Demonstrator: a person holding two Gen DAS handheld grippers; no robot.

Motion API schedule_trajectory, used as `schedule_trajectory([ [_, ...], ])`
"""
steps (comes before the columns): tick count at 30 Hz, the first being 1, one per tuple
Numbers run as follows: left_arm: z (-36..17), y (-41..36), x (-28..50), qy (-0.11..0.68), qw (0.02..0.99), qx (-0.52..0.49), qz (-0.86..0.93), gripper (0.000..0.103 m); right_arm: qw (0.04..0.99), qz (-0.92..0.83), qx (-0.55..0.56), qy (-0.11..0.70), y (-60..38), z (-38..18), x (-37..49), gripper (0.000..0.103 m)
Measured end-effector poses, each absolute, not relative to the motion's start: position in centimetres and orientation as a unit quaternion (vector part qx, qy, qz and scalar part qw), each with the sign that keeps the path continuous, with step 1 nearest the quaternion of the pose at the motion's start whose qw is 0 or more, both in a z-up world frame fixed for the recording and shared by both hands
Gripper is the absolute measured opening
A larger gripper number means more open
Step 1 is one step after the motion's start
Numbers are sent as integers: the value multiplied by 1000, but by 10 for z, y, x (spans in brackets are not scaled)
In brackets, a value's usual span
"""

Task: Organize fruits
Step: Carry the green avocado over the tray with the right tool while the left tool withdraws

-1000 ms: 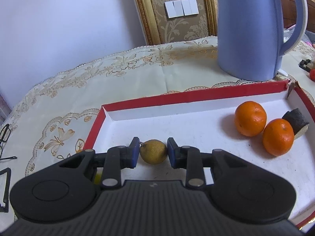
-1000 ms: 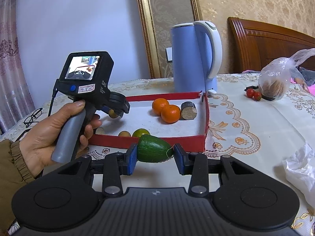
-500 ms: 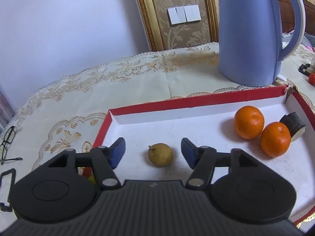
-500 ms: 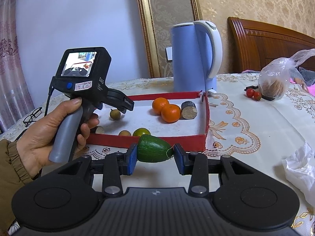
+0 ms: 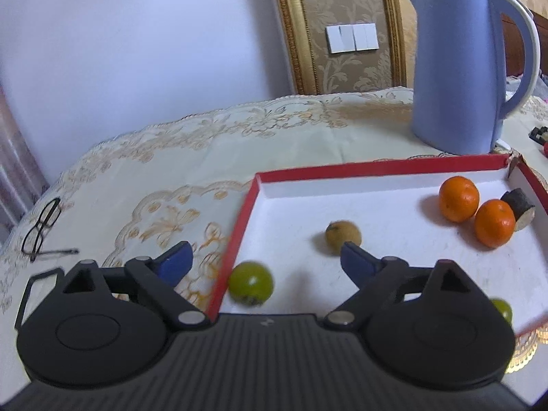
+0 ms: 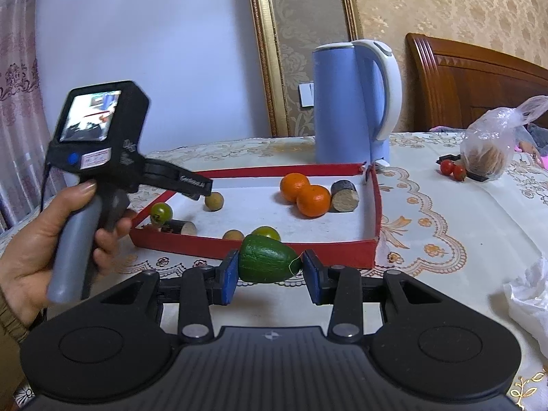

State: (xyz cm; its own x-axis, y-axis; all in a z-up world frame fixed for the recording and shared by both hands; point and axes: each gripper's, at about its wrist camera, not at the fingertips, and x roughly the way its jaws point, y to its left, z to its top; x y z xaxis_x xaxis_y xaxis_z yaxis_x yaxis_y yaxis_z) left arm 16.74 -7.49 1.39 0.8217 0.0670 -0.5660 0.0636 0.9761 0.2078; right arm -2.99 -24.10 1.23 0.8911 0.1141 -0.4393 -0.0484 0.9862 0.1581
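Note:
In the left wrist view my left gripper (image 5: 265, 257) has its jaws wide and still opening, and the pads touch nothing. A small brown fruit (image 5: 343, 237) lies on the tray floor just beyond the right fingertip. A round green fruit (image 5: 251, 283) shows low in the gap, by the red tray's left wall (image 5: 239, 236). Two oranges (image 5: 459, 198) and a dark cut stub (image 5: 519, 207) sit at the far right. In the right wrist view my right gripper (image 6: 270, 267) is shut on a striped green fruit (image 6: 267, 260), held in front of the tray's near wall (image 6: 205, 248).
A blue kettle (image 6: 352, 102) stands behind the tray. Spectacles (image 5: 42, 226) lie on the cloth at the left. At the right are a plastic bag (image 6: 493, 144), cherry tomatoes (image 6: 452, 168) and white plastic (image 6: 527, 294). A hand (image 6: 37, 239) holds the left gripper over the tray's left corner.
The left jaws let go of the small brown fruit and spread wide. That gripper drew back and to the left, leaving the fruit on the tray floor. The right gripper has not moved.

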Motion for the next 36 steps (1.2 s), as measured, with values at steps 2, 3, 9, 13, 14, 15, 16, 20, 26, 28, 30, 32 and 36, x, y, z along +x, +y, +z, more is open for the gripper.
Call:
schedule_trajectory([
  [2,13,-68,161,300,948,103,5,97,970,44,69,229,-238,13,-29,39],
  [3,12,-64,157,300,949,99,4,99,970,45,68,229,-236,14,-29,39],
  [9,8,-39,140,303,950,69,14,103,970,49,58,230,-229,16,-25,39],
  [13,8,-26,133,308,950,47,14,103,970,52,51,231,-224,18,-20,39],
  [14,8,-25,131,308,950,46,13,103,970,52,49,231,-223,18,-18,39],
  [15,8,-24,129,307,951,47,14,103,971,52,47,231,-222,19,-16,39],
  [16,8,-24,126,304,951,49,15,103,971,52,44,230,-221,20,-14,39],
  [20,8,-22,117,297,953,51,12,103,972,51,38,227,-219,24,-8,39],
  [26,11,-17,104,298,954,35,-3,103,973,48,25,226,-216,30,5,39],
  [28,12,-15,102,297,954,33,-3,103,973,48,21,225,-214,33,9,39],
  [30,13,-14,100,297,954,32,-2,103,973,49,20,224,-213,34,12,39],
  [32,13,-11,98,297,954,30,-1,103,973,48,19,223,-212,35,15,39],
  [36,12,-8,97,301,953,30,1,103,973,48,12,224,-209,37,22,39],
])
